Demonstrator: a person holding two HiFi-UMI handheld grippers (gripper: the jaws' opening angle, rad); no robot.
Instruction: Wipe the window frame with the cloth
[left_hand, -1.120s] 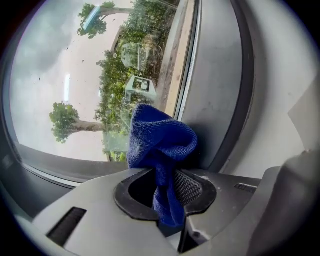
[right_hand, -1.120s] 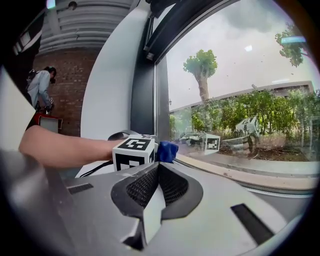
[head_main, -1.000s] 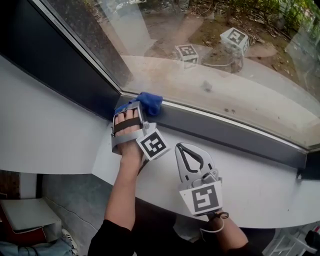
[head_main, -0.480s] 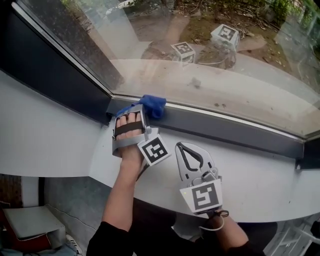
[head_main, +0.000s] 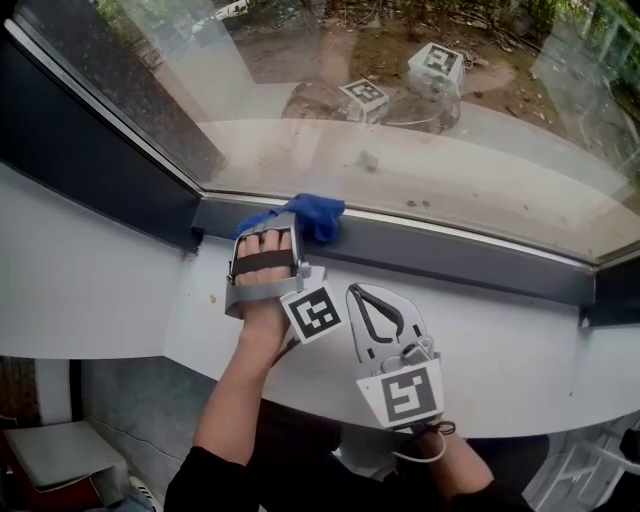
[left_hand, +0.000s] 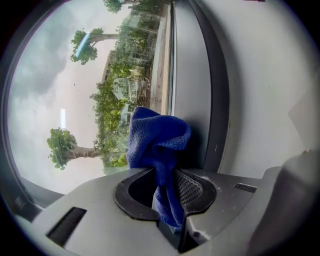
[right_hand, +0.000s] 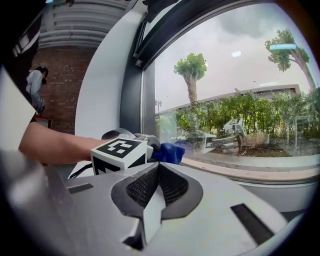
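**Holding a blue cloth on the window frame**

The left gripper (head_main: 287, 228) has its jaws clamped on a crumpled blue microfibre cloth (head_main: 316, 216). The cloth lies against the dark grey metal window frame (head_main: 452, 262), near its left corner, just below the glass. The right gripper (head_main: 363, 294) rests on the white sill (head_main: 520, 350) near its front edge, jaws together with nothing between them.

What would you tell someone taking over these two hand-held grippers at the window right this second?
Left hand-held gripper: shut on the blue cloth, which lies against the bottom rail of the dark window frame, near its left corner.
Right hand-held gripper: shut, nothing between its jaws, over the white sill, clear of the frame.
Done: no wiped trace shows, so I cannot tell how much is finished.
Left: probably the long run of rail to the right of the cloth; wipe along it.
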